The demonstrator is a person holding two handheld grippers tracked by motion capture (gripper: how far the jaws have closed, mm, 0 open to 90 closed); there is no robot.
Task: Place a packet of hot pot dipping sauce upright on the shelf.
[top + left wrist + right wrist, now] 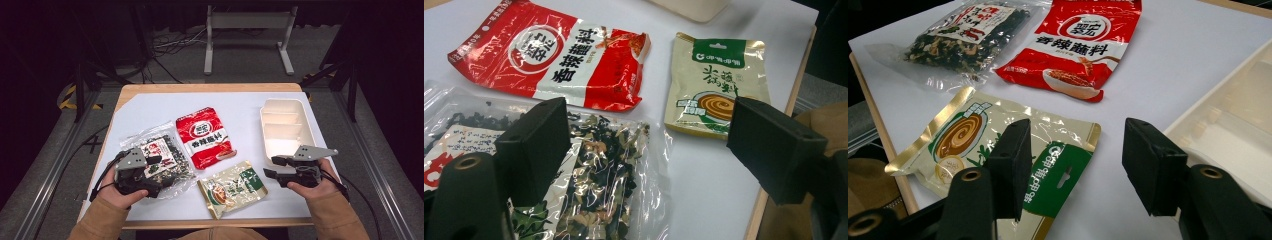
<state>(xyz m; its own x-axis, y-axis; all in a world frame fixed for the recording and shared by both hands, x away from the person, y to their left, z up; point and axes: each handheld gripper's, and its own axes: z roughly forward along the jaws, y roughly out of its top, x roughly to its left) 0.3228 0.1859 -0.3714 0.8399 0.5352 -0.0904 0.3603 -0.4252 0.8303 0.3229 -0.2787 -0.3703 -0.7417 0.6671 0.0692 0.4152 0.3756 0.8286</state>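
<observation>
Left gripper point(150, 167) hovers over the clear bag of dried mix point(160, 155) near the tabletop's point(240, 107) left edge, jaws apart, gripping nothing. Right gripper point(274, 167) by the near right corner, jaws apart over the green-and-gold packet point(998, 150). High view adds the white divided tray point(285, 125) along the right edge; red packet point(205, 136) mid-tabletop.
</observation>
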